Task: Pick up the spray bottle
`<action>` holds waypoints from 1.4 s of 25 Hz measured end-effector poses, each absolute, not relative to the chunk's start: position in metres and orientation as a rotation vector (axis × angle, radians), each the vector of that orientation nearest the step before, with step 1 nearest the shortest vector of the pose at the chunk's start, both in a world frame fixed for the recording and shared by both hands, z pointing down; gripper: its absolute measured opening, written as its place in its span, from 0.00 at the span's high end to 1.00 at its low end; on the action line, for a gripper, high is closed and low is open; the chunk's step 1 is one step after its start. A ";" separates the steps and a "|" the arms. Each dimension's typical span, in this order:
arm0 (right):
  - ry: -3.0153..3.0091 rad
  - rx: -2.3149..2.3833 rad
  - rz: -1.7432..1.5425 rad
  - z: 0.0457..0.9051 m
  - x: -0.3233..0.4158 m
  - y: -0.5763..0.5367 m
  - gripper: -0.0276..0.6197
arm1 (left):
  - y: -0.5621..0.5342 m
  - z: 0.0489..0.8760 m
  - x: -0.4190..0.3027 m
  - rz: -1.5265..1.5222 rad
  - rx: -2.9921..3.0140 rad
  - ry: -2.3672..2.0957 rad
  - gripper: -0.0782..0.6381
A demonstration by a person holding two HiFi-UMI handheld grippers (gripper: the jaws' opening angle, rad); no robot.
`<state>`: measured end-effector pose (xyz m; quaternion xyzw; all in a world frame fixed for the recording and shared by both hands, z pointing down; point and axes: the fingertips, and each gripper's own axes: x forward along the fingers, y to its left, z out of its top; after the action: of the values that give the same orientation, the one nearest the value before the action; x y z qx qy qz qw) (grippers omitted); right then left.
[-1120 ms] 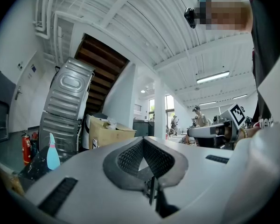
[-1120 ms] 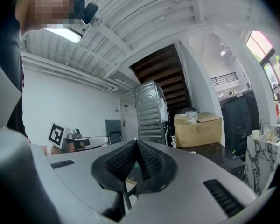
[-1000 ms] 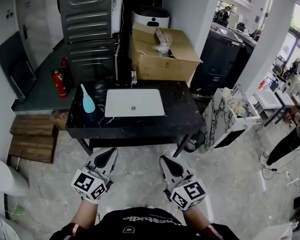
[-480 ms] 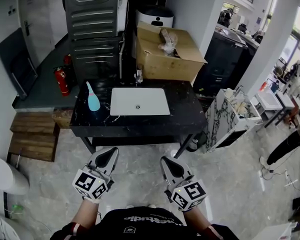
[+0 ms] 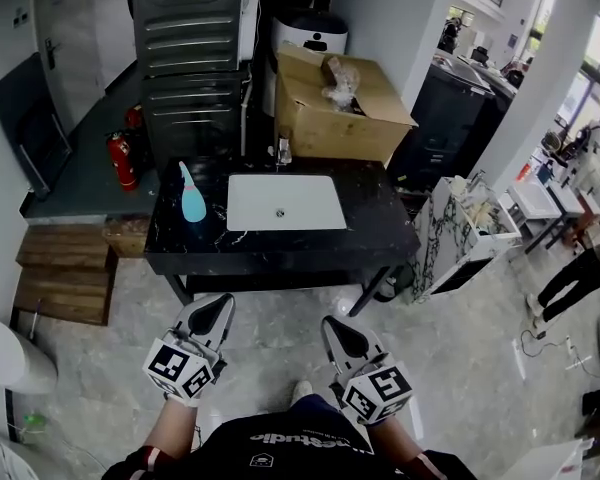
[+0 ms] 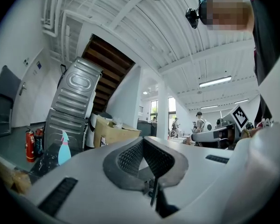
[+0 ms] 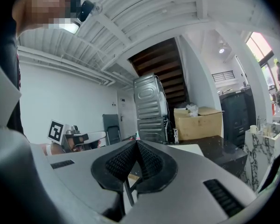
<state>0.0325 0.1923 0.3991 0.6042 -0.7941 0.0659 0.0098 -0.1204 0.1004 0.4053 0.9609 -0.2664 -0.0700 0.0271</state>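
A light blue spray bottle [image 5: 192, 198] stands upright on the left part of the black marble counter [image 5: 380, 238], left of the white sink basin [image 5: 285, 202]. The left gripper view shows the same bottle [image 6: 64, 149] far off at the left. Both grippers hang low in the head view, well short of the counter, over the floor. My left gripper [image 5: 214, 306] is shut with nothing between its jaws. My right gripper [image 5: 334, 324] is also shut and empty. The jaw tips meet in both gripper views.
A cardboard box [image 5: 342, 108] sits behind the counter, with a grey metal appliance [image 5: 192, 48] to its left. A red fire extinguisher [image 5: 121, 162] stands left of the counter. Wooden steps [image 5: 62, 268] lie at left, a marble-patterned cabinet [image 5: 458, 238] at right.
The counter and bottle have shifted slightly right and lower in the head view as the person moves closer. Both grippers keep their pose and stay shut.
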 end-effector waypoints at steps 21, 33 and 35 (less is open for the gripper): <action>-2.592 1.748 0.228 0.414 0.122 -0.023 0.90 | -0.088 0.416 -0.038 -0.149 2.923 -0.969 0.87; -2.707 1.636 0.246 0.408 0.188 -0.123 0.90 | -0.186 0.404 0.030 -0.081 2.935 -1.087 0.87; -2.722 1.623 0.260 0.409 0.188 -0.133 0.90 | -0.194 0.405 0.029 -0.063 2.929 -1.113 0.87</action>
<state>0.1884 -0.1328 0.4089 0.5103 -0.8559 0.0819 -0.0192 0.0288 -0.1943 0.4048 0.9346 -0.3551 -0.0200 0.0040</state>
